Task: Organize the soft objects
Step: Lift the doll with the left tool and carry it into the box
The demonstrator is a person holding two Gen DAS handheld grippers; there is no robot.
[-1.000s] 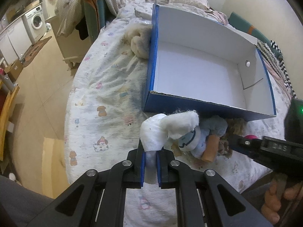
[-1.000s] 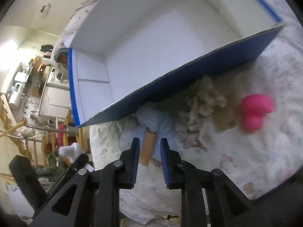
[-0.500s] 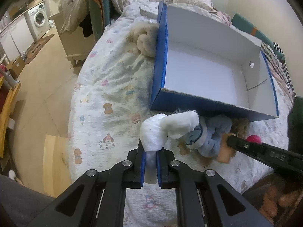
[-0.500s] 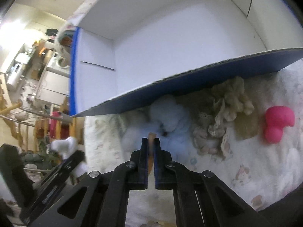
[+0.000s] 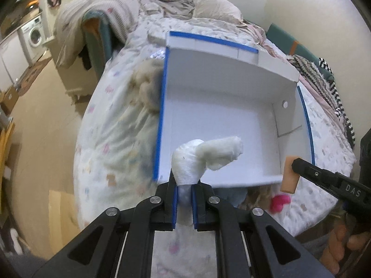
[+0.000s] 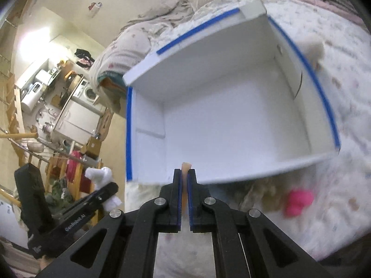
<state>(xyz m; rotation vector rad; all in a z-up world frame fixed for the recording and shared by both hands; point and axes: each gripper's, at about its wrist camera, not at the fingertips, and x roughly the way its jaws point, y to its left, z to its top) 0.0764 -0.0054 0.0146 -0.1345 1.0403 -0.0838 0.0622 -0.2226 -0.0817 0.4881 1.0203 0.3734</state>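
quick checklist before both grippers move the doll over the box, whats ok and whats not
1. Left gripper shut on the doll's white cap: ok.
2. Right gripper shut on the doll's tan limb: ok; its jaws have just closed on it.
3. Doll lifted clear of the bed: cannot tell; its blue body is mostly hidden behind the left gripper's fingers.
4. Box open with nothing inside: ok.
5. Near wall of the box cleared by the doll: cannot tell.
6. Pink toy and curly beige plush free of the grip: ok, both lie on the bedsheet.
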